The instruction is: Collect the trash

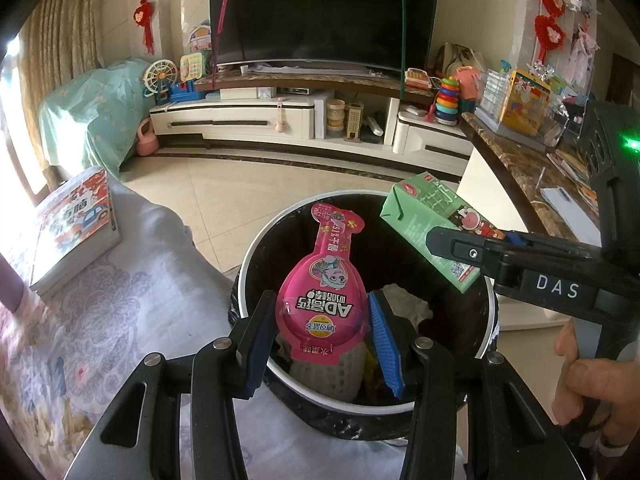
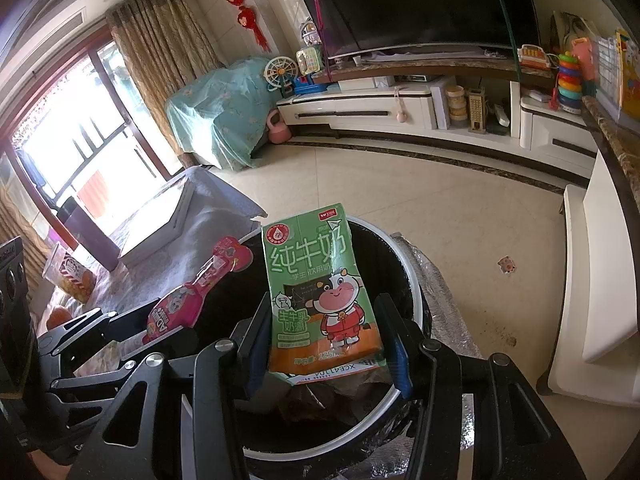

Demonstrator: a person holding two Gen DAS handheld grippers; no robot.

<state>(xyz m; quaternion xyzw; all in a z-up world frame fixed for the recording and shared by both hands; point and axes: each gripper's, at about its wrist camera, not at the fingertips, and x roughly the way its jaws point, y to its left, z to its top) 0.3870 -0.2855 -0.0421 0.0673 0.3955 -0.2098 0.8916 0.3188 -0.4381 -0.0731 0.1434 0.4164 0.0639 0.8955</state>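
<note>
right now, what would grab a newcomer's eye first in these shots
The bright pink spoon-shaped snack packet, clamped in the left gripper, hangs over the round black white-rimmed trash bin. Beside it, the green milk carton with a cartoon cow sits in the right gripper, also above the bin. Behind, a big dark television fills the wall.

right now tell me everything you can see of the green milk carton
The green milk carton is a small paper drink box, printed with white Chinese characters, a cartoon cow in red and an orange band at its lower end. It looks a little dented. The right gripper is shut on its lower part, blue pads on both narrow sides, holding it tilted above the open mouth of the trash bin. Nothing else touches it.
</note>
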